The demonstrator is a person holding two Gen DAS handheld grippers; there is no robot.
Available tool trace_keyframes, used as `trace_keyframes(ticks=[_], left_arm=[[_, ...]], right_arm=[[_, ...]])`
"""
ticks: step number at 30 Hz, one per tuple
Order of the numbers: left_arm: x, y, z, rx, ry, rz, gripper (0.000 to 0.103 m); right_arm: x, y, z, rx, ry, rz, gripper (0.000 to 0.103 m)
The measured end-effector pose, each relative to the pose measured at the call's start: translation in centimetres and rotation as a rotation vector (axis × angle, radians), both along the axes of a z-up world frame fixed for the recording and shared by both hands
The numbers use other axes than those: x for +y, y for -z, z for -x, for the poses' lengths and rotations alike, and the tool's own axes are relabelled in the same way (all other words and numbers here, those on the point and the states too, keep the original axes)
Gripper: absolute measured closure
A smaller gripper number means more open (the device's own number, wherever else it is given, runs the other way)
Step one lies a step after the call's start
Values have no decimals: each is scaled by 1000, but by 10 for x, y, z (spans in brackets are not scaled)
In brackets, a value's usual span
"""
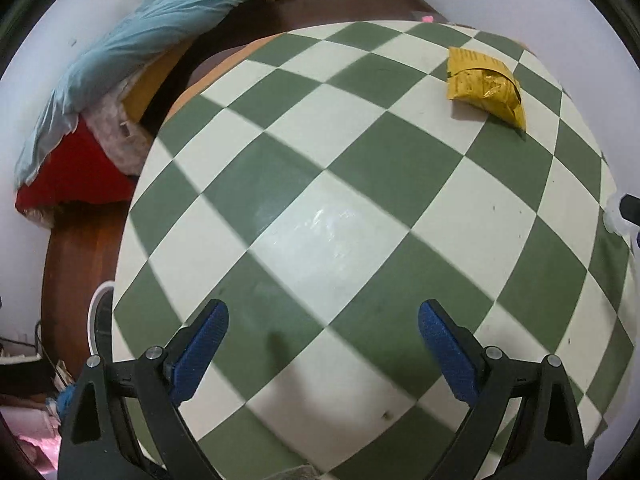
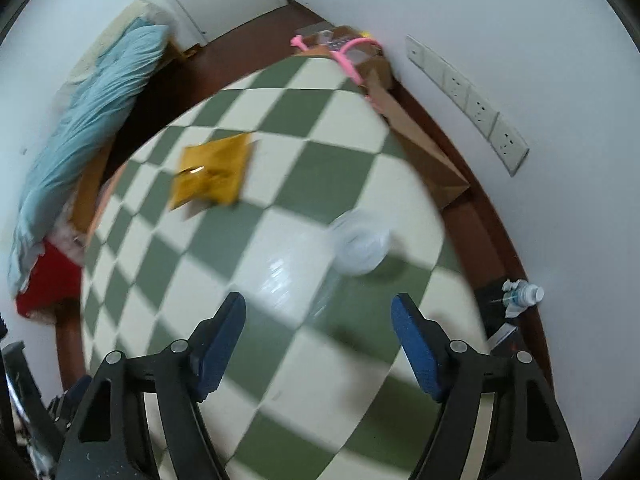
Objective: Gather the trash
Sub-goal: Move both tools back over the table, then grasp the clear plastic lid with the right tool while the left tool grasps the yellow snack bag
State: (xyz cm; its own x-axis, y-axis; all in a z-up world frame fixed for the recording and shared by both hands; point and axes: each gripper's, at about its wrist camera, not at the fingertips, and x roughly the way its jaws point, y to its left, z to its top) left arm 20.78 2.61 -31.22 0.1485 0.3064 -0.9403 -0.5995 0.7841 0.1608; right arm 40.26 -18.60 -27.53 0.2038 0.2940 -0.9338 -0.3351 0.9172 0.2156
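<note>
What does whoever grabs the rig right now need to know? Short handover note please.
Left gripper: open, empty, over the checkered table.
Right gripper: open, empty, view motion-blurred.
Yellow wrapper lies on the far part of the table, untouched.
Clear plastic cup sits on the table just ahead of the right gripper, near the edge by the wall.
Done: nothing visibly collected.
Left: pick up the cup and wrapper. No bin identifiable in these views.

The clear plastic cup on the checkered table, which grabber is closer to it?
The right gripper is closer: the clear plastic cup sits just ahead of its open fingers. The left gripper is open over bare tablecloth, with no cup clearly in its view.
</note>
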Motion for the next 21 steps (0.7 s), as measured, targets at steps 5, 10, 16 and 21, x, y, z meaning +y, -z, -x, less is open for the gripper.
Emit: trace_keyframes(ticks=[5, 10, 16, 21], left_arm=[[0, 1, -22, 11, 11, -14, 6], [1, -8, -51, -14, 30, -22, 6], [8, -24, -109, -77, 65, 7, 6], [11, -16, -167, -86, 122, 100, 6]], right_arm=[[10, 23, -28, -4, -18, 11, 26], [24, 41, -36, -1, -33, 22, 59], [22, 33, -39, -40, -43, -24, 59], [15, 21, -56, -59, -15, -41, 59]])
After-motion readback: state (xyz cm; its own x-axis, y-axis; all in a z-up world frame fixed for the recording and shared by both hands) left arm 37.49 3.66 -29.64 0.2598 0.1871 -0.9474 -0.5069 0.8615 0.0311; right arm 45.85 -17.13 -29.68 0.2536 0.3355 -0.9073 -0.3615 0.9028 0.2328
